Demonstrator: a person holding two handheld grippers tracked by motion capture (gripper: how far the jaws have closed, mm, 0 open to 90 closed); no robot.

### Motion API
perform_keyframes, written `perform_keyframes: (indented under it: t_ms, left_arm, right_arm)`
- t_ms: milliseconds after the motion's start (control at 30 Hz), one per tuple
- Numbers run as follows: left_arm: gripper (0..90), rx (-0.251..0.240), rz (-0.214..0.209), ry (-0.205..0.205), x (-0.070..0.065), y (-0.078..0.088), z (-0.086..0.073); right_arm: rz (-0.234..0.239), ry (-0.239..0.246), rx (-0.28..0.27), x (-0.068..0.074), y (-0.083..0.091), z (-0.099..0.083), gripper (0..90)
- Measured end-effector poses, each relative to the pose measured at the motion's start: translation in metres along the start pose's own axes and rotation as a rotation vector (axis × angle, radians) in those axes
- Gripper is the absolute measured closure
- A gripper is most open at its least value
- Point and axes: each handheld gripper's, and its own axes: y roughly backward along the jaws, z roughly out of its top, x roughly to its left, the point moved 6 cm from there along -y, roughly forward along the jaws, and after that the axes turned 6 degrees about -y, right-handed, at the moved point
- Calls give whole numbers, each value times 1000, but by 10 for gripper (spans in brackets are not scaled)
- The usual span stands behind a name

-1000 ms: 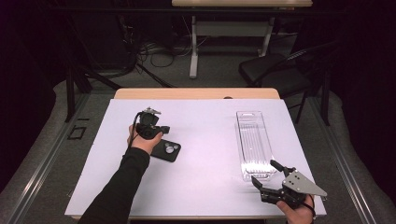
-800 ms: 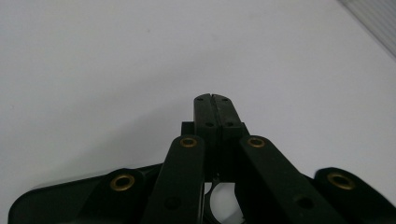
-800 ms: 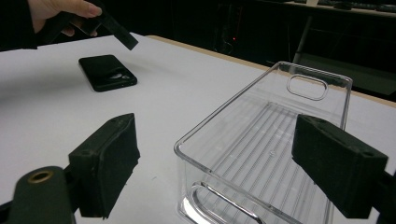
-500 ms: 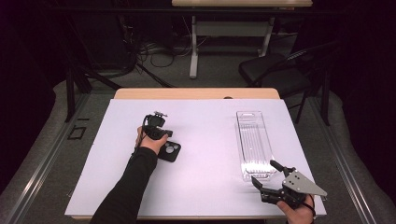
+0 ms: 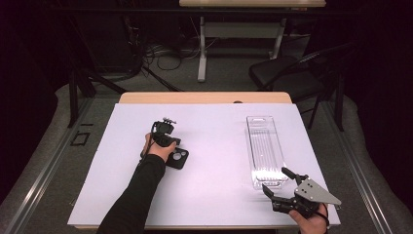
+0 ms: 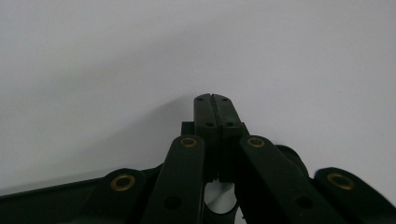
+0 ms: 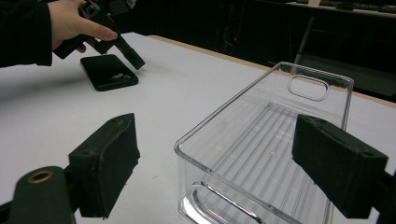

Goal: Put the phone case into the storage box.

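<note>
Clearly the clear plastic bin [image 5: 265, 148] is empty. Right gripper [image 5: 281, 184] gapes wide at its 6 o'clock end. Left gripper [image 6: 215, 103], jaws together on nothing, points down beside the black phone [image 5: 178, 158], at the bin's 9 o'clock.

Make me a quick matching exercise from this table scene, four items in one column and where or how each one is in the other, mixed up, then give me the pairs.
Column one:
1. left gripper
2. right gripper
3. black phone
4. clear tray

Column two:
A. lies flat on the white table by the person's left hand
B. fingers wide open, pointing at the tray's near end
C. empty, on the right half of the table
D. fingers shut together, nothing between them

Pairs: 1-D, 2-B, 3-A, 4-C
</note>
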Motion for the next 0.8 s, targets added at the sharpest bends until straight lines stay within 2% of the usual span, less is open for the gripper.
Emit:
perform_keyframes:
  t_ms: [267, 800]
  left_arm:
    - [900, 24, -2, -11, -2, -5, -3]
    - [900, 36, -16, -21, -10, -2, -9]
  right_arm:
    - [1, -1, -2, 0, 0, 0, 139]
    - [2, -2, -2, 0, -1, 0, 139]
